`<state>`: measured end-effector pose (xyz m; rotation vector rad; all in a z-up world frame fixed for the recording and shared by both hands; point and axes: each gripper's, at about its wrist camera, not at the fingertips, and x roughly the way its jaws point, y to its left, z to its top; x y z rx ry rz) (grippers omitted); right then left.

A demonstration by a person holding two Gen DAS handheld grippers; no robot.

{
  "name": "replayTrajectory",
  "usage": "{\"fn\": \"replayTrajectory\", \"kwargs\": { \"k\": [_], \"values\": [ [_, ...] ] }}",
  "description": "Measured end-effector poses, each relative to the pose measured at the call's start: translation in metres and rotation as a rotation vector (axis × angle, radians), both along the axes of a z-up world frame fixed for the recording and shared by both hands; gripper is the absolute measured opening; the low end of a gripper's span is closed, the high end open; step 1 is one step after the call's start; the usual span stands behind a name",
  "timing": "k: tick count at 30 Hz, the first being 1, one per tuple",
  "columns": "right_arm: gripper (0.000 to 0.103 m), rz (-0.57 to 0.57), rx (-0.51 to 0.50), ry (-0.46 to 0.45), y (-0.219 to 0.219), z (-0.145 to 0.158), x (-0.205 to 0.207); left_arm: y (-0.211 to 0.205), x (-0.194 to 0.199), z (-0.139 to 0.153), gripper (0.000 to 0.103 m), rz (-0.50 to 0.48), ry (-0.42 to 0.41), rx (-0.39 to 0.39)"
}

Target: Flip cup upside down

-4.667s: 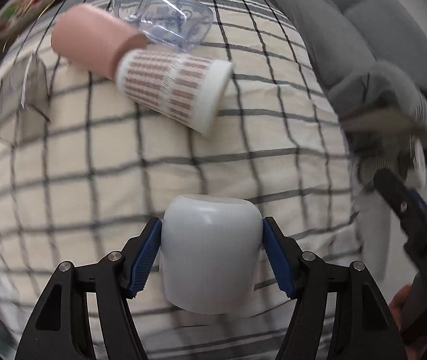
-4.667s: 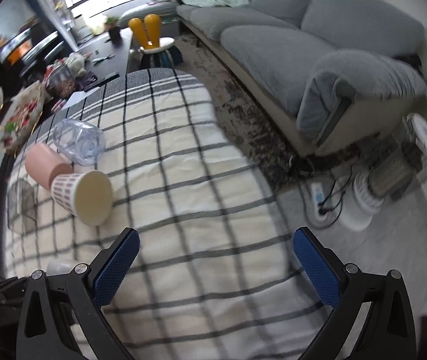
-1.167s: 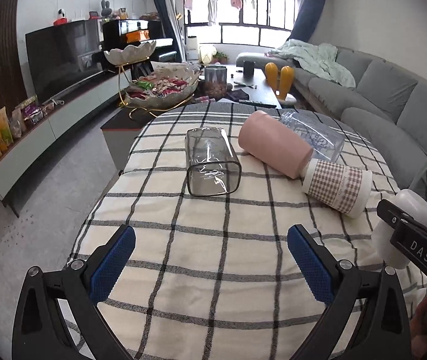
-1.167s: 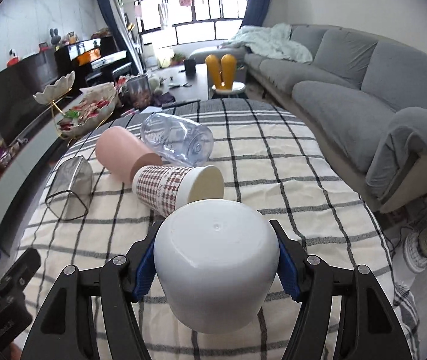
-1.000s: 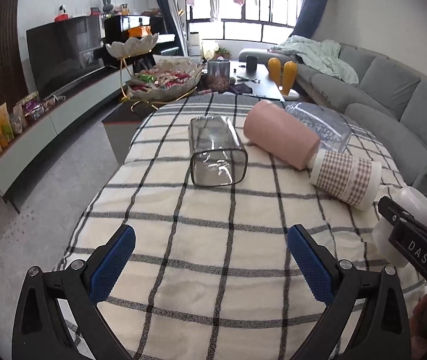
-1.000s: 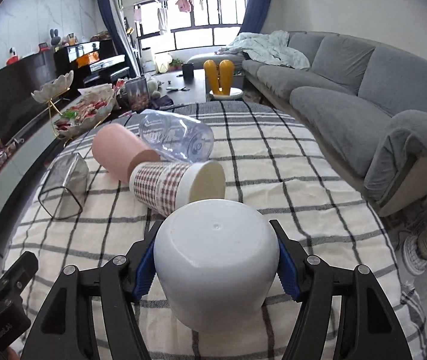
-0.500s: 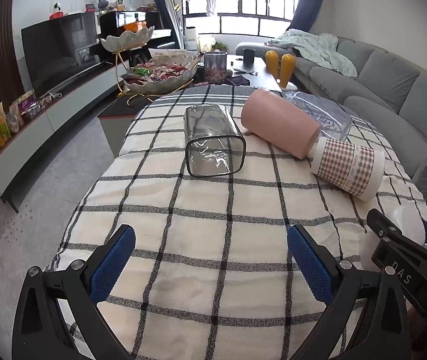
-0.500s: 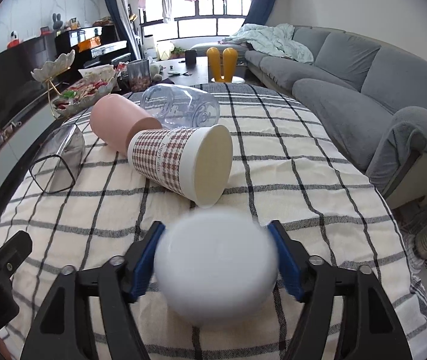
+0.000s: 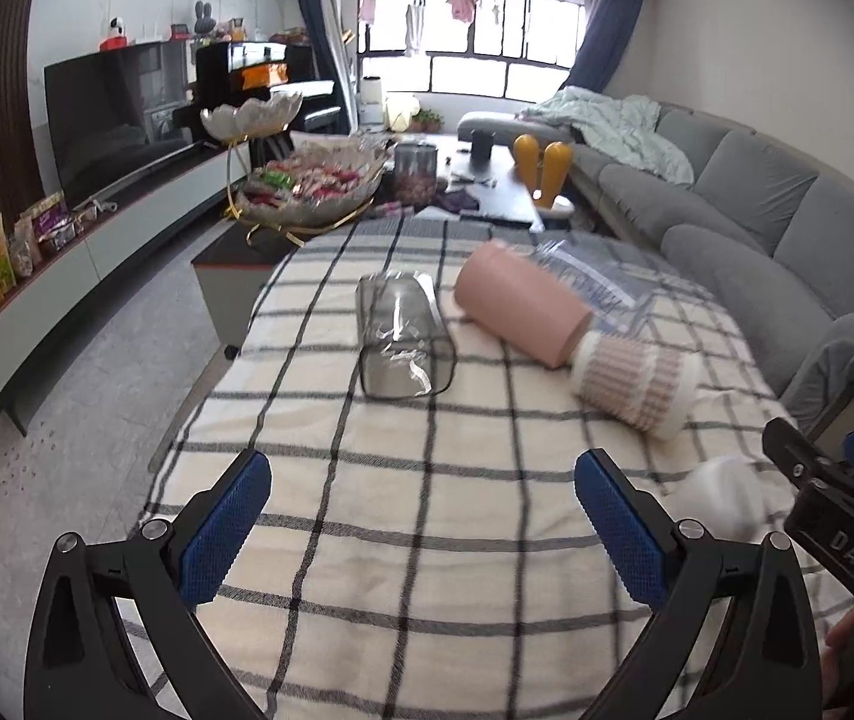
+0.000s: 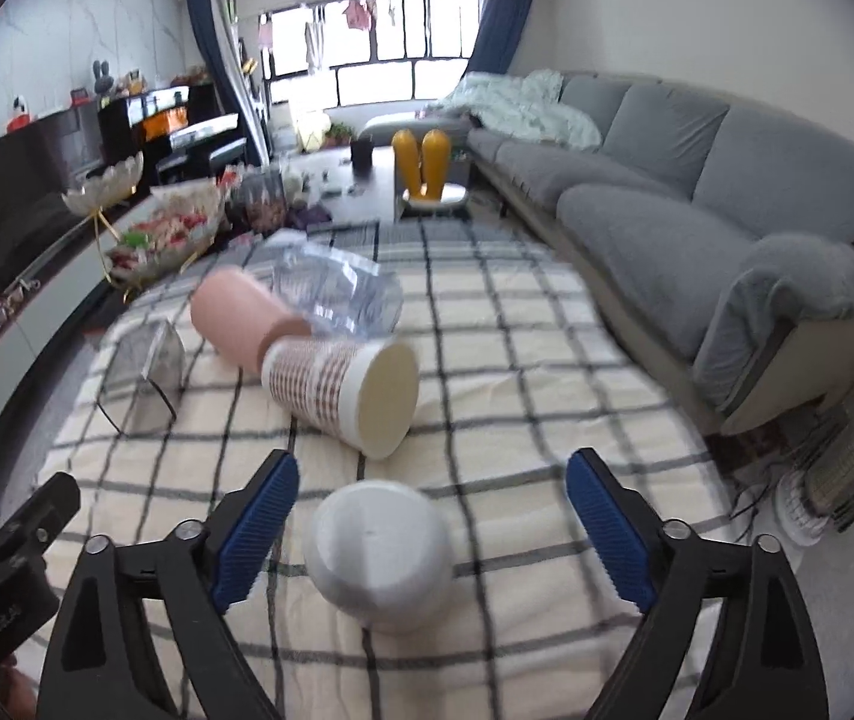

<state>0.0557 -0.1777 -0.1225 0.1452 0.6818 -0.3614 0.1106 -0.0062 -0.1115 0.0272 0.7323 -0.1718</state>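
Note:
The white cup [image 10: 380, 549] stands upside down on the checked tablecloth [image 10: 547, 396], its flat base facing up. My right gripper [image 10: 430, 525] is open, its blue pads wide apart on either side of the cup and not touching it. The cup also shows blurred at the right of the left wrist view [image 9: 727, 495], next to the right gripper's body [image 9: 835, 504]. My left gripper [image 9: 423, 531] is open and empty over the near part of the cloth [image 9: 427, 480].
A plaid paper cup [image 10: 342, 393], a pink cup [image 10: 240, 312], a clear plastic cup [image 10: 336, 288] and a grey transparent square cup [image 10: 150, 378] lie on their sides further back. A grey sofa [image 10: 697, 192] is on the right, a TV unit [image 9: 102, 120] on the left.
My right gripper lowered the white cup to the cloth, opened and let it go; the cup now stands free. My left gripper stayed open and shifted slightly.

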Motion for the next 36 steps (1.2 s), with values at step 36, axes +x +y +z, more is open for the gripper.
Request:
{"fn": "replayTrajectory", "kwargs": {
  "k": [36],
  "values": [
    [0.102,0.048,-0.003,-0.115,0.017,0.096,-0.069,0.021,-0.066,0.091,0.103,0.026,-0.051,0.004]
  ]
}}
